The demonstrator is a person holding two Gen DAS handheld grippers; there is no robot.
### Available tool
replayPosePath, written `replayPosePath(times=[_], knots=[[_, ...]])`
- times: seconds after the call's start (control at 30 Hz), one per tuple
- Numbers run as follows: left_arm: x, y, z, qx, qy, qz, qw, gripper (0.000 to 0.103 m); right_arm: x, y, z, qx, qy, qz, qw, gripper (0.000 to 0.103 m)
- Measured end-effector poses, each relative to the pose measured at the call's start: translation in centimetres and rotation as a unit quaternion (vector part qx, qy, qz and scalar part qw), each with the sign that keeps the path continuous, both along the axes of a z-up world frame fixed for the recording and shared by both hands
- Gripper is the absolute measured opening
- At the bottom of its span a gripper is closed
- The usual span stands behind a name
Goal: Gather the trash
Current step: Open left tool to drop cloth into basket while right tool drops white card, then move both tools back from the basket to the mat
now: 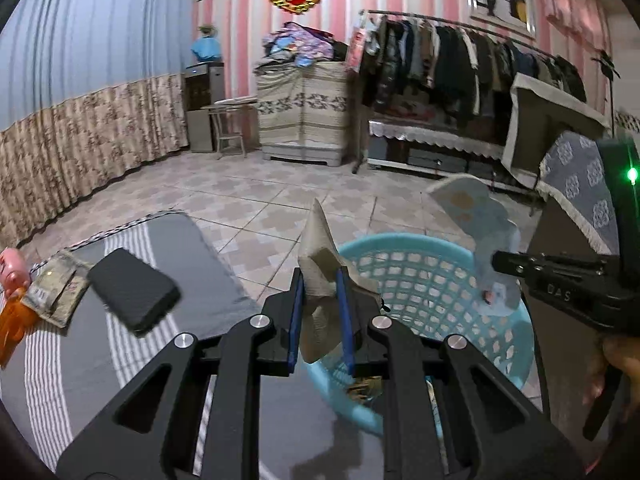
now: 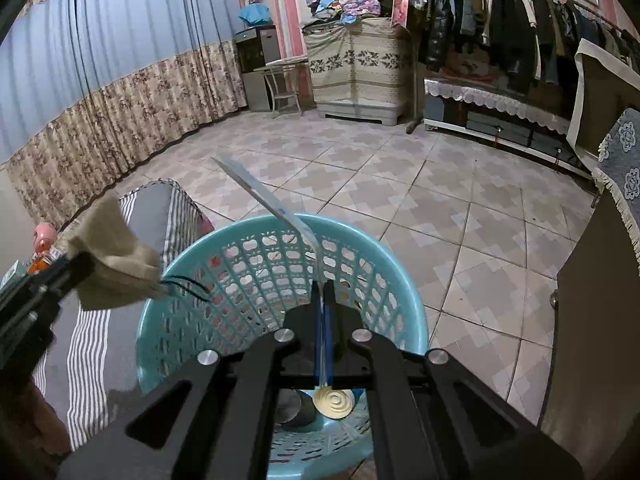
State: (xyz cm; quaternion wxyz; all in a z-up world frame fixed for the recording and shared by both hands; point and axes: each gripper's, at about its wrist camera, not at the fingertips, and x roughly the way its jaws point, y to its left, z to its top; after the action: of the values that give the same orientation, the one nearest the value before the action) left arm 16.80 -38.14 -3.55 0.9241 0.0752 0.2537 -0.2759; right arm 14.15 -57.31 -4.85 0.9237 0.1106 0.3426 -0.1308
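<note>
— Nearest to the lens, low in the frame, what does the left gripper hold?

— Its blue fingers are closed on a crumpled brownish tissue. The right gripper is pinched almost completely together on a thin pale-blue wrapper, seen nearly edge-on.

— And where is the bin?

— A turquoise basket stands just behind both, lower centre of the frame, with some trash already inside (a round lid, I think).

— What could go wrong?

— In my judgement, the tissue hangs over the near rim, so an early release may drop it on the striped cushion, near the black phone.
</note>
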Motion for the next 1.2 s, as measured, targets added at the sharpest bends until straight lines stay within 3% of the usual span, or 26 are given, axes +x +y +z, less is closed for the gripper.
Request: replayPosePath(times=[0.1, 0.17, 0.47, 0.73, 0.8, 0.87, 1.03, 1.13, 1.2], knots=[[-0.2, -0.9, -0.6, 0.007, 0.007, -0.007, 0.9999, 0.019, 0.0, 0.0, -0.1, -0.002, 0.004, 0.001, 1.0, 0.001], [-0.1, -1.2, -0.8, 0.011, 0.013, -0.007, 0.9998, 0.04, -0.1, -0.2, -0.2, 0.003, 0.005, 0.0, 1.0, 0.001], [0.2, 1.3, 1.1, 0.008, -0.016, 0.047, 0.9987, 0.082, 0.6, 0.3, -0.9, 0.005, 0.02, 0.011, 1.0, 0.001], [0.4, 5.0, 2.7, 0.011, -0.037, 0.095, 0.9947, 0.093, 2.5, 2.0, -2.1, -0.014, 0.056, 0.023, 0.998, 0.003], [0.4, 5.7, 2.9, 0.012, -0.04, 0.102, 0.9939, 0.094, 2.8, 2.0, -2.4, -0.01, 0.062, 0.018, 0.998, 0.013], [0.5, 6.5, 2.9, 0.011, -0.04, 0.106, 0.9935, 0.095, 2.8, 1.9, -2.6, -0.006, 0.059, 0.011, 0.998, 0.069], [0.6, 8.1, 2.9, 0.017, -0.04, 0.119, 0.992, 0.095, 2.8, 1.9, -2.4, -0.01, 0.056, 0.006, 0.998, 0.071], [0.6, 8.8, 2.8, 0.016, -0.038, 0.126, 0.9912, 0.096, 2.8, 2.1, -2.1, -0.022, 0.049, 0.001, 0.999, 0.083], [0.7, 9.6, 2.8, 0.014, -0.035, 0.131, 0.9907, 0.097, 2.7, 2.2, -1.8, -0.029, 0.045, -0.002, 0.999, 0.084]])
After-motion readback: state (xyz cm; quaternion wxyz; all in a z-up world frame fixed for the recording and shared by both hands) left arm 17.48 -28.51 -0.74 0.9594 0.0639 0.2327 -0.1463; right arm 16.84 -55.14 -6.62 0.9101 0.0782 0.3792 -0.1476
